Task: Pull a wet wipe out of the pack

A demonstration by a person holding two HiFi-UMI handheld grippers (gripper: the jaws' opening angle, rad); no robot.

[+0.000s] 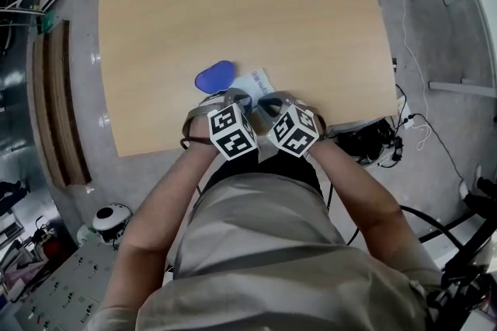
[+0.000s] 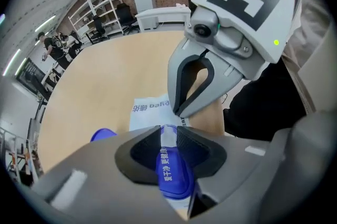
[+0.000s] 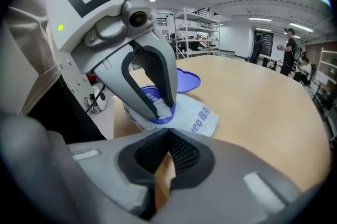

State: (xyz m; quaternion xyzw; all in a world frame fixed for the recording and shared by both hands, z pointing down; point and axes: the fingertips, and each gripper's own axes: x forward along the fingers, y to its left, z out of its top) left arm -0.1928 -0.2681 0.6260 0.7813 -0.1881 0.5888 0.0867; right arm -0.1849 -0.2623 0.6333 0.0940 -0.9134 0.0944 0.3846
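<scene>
Wood table (image 1: 233, 19), pack (image 1: 255, 81) at near edge | left gripper (image 2: 168, 128) jaws spread | right gripper (image 3: 169, 130) jaws together

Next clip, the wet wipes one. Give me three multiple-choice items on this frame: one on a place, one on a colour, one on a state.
1. Where on the table does the pack lie?
A. at the far edge
B. by the edge nearest the person
C. in the middle

2. What colour is the pack's lid?
A. red
B. green
C. blue

3. How do the left gripper jaws stand?
A. apart
B. pressed together
C. clamped on a cup

Answers:
1 B: in the head view the pack sits just inside the near edge, with bare wood beyond it.
2 C: the lid shows as a blue oval beside the white pack.
3 A: the left gripper view shows a gap between the pads, over the pack's blue opening.
</scene>
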